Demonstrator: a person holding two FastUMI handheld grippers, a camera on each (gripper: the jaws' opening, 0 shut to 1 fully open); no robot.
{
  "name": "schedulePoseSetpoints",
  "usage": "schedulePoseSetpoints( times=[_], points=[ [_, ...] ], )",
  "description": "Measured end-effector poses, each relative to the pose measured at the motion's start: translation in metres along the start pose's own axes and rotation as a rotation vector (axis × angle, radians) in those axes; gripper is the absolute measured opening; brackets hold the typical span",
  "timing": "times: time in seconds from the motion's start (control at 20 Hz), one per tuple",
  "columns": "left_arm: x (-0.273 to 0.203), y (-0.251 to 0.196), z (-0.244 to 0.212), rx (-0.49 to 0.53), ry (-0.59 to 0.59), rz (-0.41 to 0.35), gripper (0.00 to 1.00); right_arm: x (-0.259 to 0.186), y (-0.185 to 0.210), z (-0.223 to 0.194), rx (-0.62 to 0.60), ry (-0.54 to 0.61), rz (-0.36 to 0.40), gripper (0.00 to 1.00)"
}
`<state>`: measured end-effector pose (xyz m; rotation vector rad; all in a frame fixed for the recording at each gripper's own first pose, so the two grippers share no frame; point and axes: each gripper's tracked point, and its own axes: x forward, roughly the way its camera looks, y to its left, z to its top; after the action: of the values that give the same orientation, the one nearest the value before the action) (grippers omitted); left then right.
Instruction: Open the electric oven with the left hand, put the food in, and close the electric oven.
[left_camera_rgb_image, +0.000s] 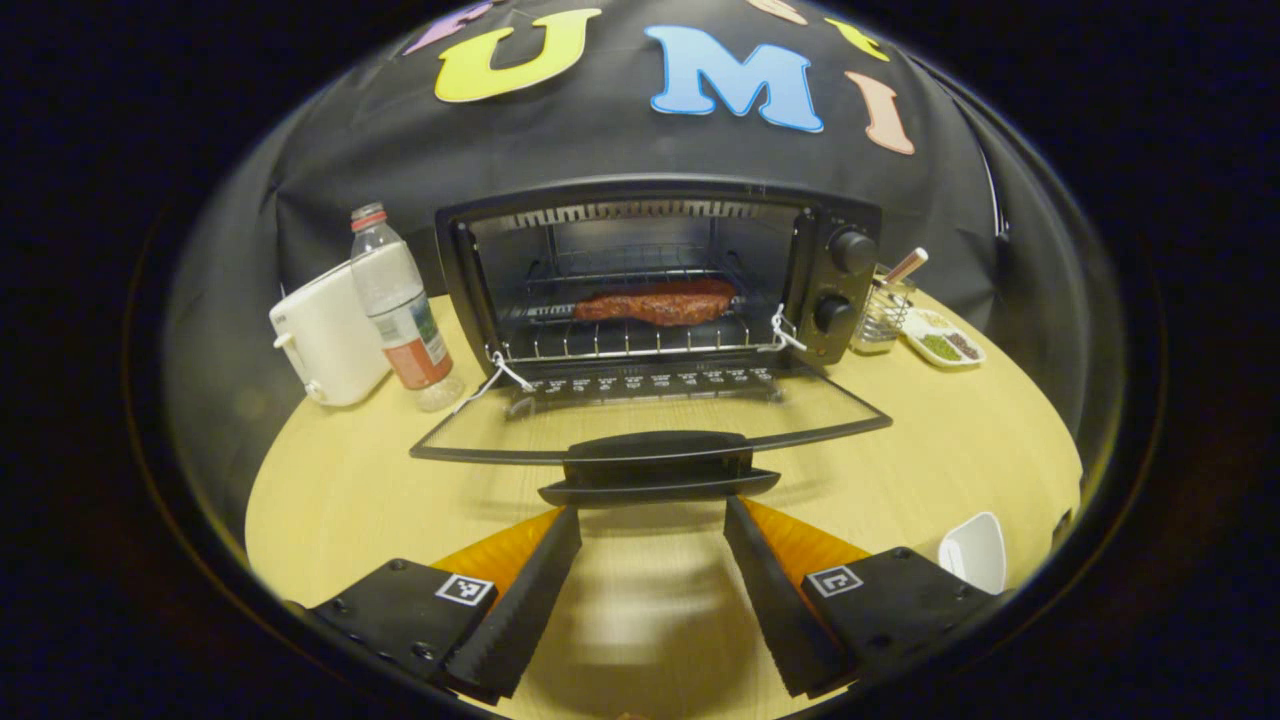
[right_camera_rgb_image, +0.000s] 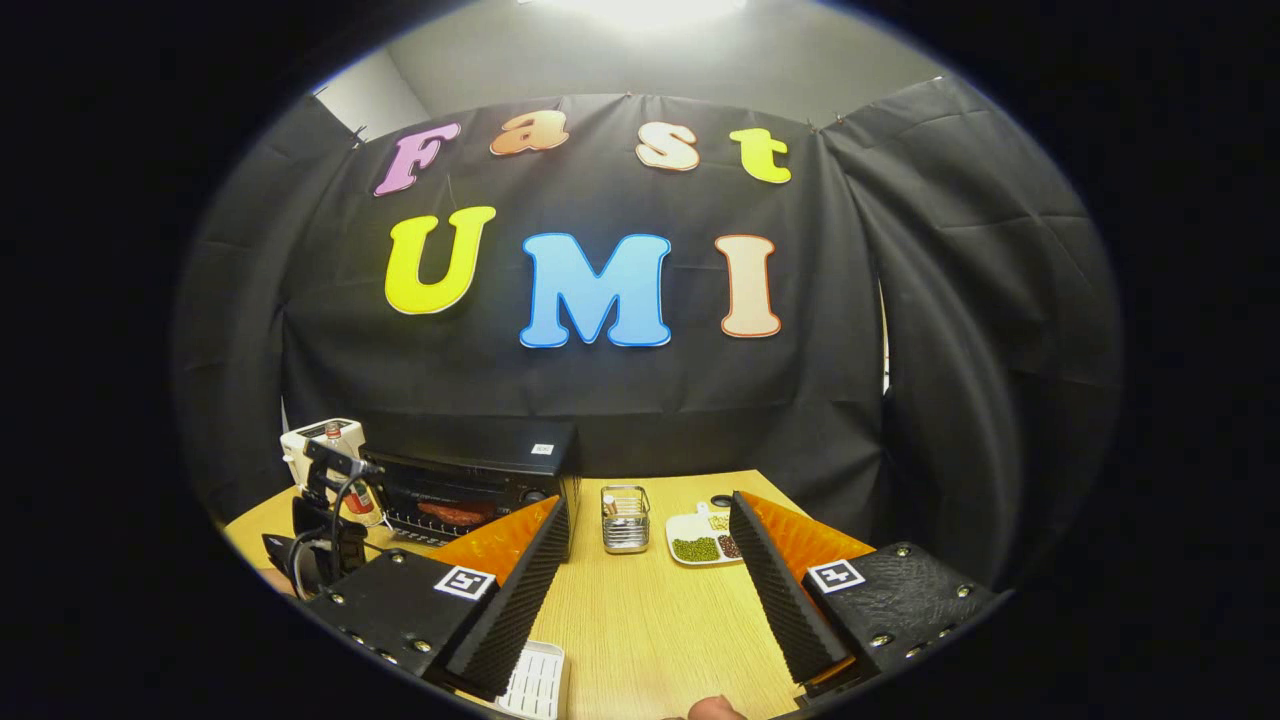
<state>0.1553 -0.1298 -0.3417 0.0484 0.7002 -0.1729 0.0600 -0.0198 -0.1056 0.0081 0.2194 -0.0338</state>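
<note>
A black electric oven (left_camera_rgb_image: 660, 270) stands open on the wooden table, its glass door (left_camera_rgb_image: 650, 425) folded down flat toward me. A reddish-brown piece of food (left_camera_rgb_image: 657, 302) lies on the wire rack inside. My left gripper (left_camera_rgb_image: 652, 515) is open, its fingertips just short of the door's black handle (left_camera_rgb_image: 655, 465) and not touching it. In the right gripper view the oven (right_camera_rgb_image: 470, 490) sits far left with the food (right_camera_rgb_image: 455, 513) visible inside, and the left gripper (right_camera_rgb_image: 325, 530) stands in front of it. My right gripper (right_camera_rgb_image: 650, 520) is open and holds nothing, raised back from the oven.
A plastic bottle (left_camera_rgb_image: 400, 310) and a white appliance (left_camera_rgb_image: 325, 340) stand left of the oven. A wire holder (left_camera_rgb_image: 885, 310) and a white dish of beans (left_camera_rgb_image: 942, 338) lie to its right. A white cup (left_camera_rgb_image: 975, 550) sits near the front right. A white tray (right_camera_rgb_image: 535, 680) lies under the right gripper.
</note>
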Motion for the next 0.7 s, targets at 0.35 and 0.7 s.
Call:
schedulePoseSetpoints(
  times=[0.35, 0.7],
  points=[
    [-0.016, 0.002, 0.034, -0.001, -0.079, 0.006, 0.98, -0.001, -0.005, -0.009, 0.024, 0.016, -0.005, 0.98],
    [-0.033, 0.005, 0.087, 0.033, -0.212, 0.025, 0.99, -0.005, -0.012, -0.009, 0.023, 0.019, -0.015, 0.98]
  ],
)
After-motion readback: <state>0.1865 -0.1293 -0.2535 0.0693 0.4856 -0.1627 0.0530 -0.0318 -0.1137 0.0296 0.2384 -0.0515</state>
